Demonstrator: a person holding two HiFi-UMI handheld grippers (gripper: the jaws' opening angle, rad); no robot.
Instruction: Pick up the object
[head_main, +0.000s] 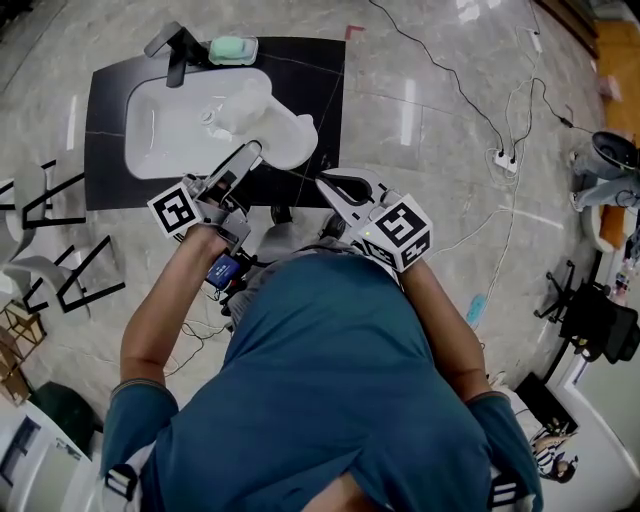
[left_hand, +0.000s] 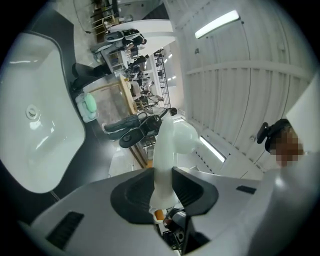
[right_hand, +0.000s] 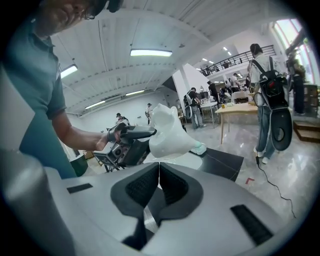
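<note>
Between left gripper (left_hand: 161, 174) fingers (left_hand: 134, 194), white object (left_hand: 172, 140)

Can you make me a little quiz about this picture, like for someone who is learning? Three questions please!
1. True or false: the left gripper is shut on the white object.
2. What colour is the soap by the sink? A red, B green, C blue.
3. Fill the gap: the jaws of the right gripper are ___ (apart or together), with nothing between them.
Key: 1 true; 2 B; 3 together.
</note>
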